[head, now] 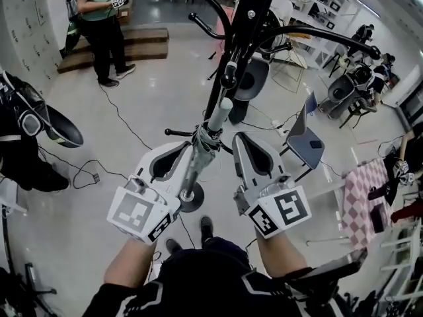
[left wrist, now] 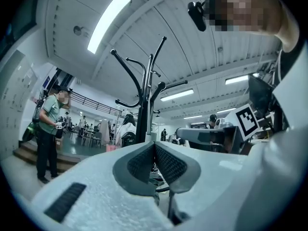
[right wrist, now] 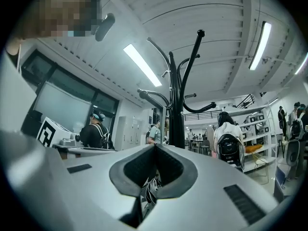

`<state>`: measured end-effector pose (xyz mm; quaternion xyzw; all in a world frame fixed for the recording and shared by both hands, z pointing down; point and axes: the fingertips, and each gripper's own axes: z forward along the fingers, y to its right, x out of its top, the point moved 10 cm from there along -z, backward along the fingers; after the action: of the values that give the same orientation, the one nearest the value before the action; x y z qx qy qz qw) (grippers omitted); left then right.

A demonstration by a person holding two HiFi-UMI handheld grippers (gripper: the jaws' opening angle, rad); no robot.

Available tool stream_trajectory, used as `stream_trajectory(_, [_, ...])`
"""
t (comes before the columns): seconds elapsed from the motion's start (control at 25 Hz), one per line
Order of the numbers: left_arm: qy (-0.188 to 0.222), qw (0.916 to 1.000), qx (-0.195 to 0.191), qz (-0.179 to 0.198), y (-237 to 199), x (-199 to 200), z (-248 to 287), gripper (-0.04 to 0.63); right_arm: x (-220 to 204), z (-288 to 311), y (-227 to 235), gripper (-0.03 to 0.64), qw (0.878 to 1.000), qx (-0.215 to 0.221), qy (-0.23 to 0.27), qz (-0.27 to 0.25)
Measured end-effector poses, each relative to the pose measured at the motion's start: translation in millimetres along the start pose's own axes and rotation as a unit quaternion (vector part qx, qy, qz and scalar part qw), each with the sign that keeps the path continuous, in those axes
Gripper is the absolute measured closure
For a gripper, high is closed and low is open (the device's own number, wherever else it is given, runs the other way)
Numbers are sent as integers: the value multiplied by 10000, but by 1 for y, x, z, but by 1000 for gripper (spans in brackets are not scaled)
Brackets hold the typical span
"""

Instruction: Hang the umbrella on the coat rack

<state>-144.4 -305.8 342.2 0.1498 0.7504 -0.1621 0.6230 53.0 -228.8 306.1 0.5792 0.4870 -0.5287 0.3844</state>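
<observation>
The black coat rack [head: 241, 18] stands right in front of me, its curved hooks spreading near the top of the head view; it also rises ahead as the coat rack [left wrist: 144, 109] and the coat rack [right wrist: 177, 109]. The folded grey umbrella [head: 206, 140] hangs upright along the pole, handle uppermost, between my two grippers. My left gripper [head: 187, 148] sits just left of it, jaws shut [left wrist: 154, 144] with nothing between the pads. My right gripper [head: 242, 139] is just right of it, also shut [right wrist: 154, 146]; striped umbrella fabric [right wrist: 150, 186] shows through the gap under its pads.
A person in a green shirt [head: 99, 12] stands by wooden steps [head: 132, 45] at the back left. Cables [head: 122, 121] trail over the floor. A blue chair [head: 305, 142] and a checkered cloth [head: 363, 193] are on the right. The rack's round base [head: 192, 200] lies by my feet.
</observation>
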Motion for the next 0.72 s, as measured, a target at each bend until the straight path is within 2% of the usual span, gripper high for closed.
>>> stream_trajectory(0.2, [-35,9999,127,0,19,-7,2,584,-3,-20,13,609,9999,93,110,44])
stream_trajectory(0.4, [-93,9995,286,66,20,0,-4,584,1,-11,8,609,9995,258,154,96])
stream_trajectory(0.72, [-383,9976,563,93,54,-11,15,584,4,-33,45,609,9980,573,210,150])
